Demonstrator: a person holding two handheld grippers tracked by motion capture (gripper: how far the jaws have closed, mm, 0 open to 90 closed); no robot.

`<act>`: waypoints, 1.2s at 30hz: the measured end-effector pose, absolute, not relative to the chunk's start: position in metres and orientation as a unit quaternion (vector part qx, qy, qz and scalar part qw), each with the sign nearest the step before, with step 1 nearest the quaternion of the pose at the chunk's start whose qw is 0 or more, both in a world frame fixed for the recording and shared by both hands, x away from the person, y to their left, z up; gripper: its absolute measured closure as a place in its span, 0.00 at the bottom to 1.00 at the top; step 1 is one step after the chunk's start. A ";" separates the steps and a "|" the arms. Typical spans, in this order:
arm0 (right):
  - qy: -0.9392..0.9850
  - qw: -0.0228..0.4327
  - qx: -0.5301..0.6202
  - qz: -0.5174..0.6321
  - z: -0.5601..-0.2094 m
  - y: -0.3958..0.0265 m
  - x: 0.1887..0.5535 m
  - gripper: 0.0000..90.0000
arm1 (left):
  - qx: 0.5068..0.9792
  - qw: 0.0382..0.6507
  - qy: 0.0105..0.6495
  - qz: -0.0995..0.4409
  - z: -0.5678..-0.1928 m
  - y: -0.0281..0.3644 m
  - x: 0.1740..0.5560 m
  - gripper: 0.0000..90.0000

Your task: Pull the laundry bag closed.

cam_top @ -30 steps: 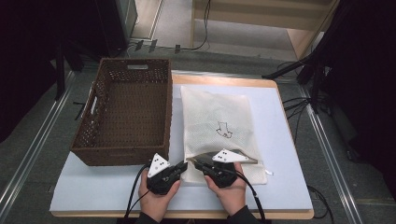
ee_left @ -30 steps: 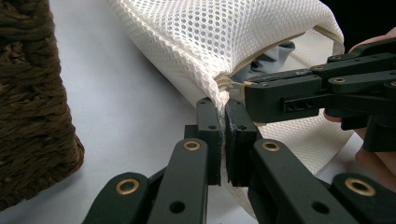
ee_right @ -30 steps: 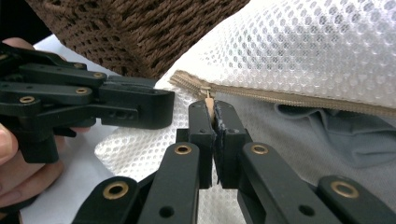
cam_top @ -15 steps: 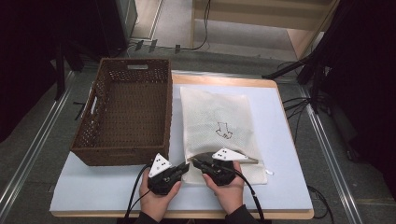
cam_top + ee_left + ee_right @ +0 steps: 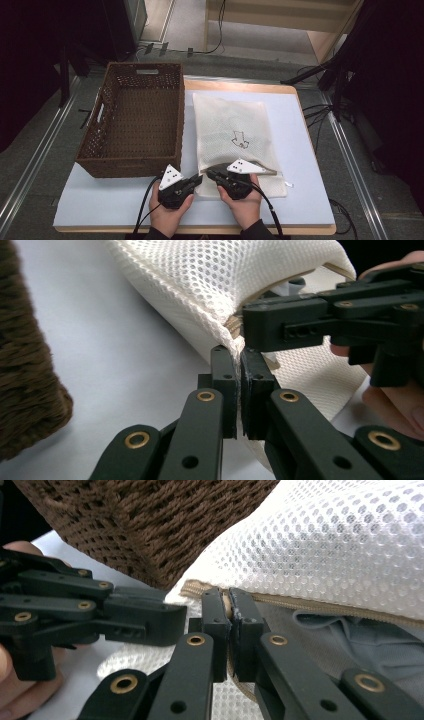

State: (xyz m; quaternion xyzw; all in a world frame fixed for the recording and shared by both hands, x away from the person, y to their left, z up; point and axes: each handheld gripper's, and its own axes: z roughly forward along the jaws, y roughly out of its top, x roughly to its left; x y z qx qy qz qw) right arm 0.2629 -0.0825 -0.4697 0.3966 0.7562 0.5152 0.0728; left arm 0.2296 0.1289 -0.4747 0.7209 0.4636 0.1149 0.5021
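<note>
Plainly, both claws were clamped on the near-left corner of the white mesh bag [image 5: 235, 135], which lay flat on the pale table [image 5: 310, 200], just right of the brown woven basket [image 5: 132, 117]. The left gripper [image 5: 196, 180] had its jaws closed on the mesh edge at the corner, and the right gripper [image 5: 212, 174], just beside it, pinched the tan zipper [image 5: 320, 611] line, with the bag's mouth gaping a little behind it.

As a judgement, the risk lay in how close the two grips sat: pulling them apart unevenly could snag the mesh in the zipper or let the thin fabric slip from the left jaws, since they held little cloth. A hard tug might also drag the whole bag against the basket.

Whether the right jaws held the zipper's pull tab or merely the tape could not be told. A grey garment [image 5: 360, 635] showed inside, mostly hidden by the mesh.
</note>
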 end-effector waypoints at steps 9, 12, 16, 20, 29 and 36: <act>0.763 0.077 0.402 0.501 -0.471 -0.080 0.262 0.98 | 0.712 0.503 0.477 0.114 -0.475 0.131 0.230 0.98; 0.763 0.077 0.407 0.496 -0.471 -0.082 0.263 0.98 | 0.705 0.509 0.482 0.106 -0.475 0.134 0.230 0.98; 0.763 0.074 0.406 0.497 -0.470 -0.086 0.263 0.98 | 0.705 0.509 0.481 0.112 -0.475 0.132 0.230 0.98; 0.764 0.078 0.407 0.494 -0.469 -0.088 0.263 0.98 | 0.701 0.511 0.484 0.116 -0.474 0.133 0.229 0.98; 0.762 0.106 0.412 0.488 -0.471 -0.121 0.264 0.98 | 0.693 0.514 0.493 0.113 -0.475 0.138 0.231 0.98; 0.758 0.103 0.413 0.494 -0.473 -0.126 0.262 0.98 | 0.698 0.511 0.488 0.116 -0.475 0.136 0.230 0.97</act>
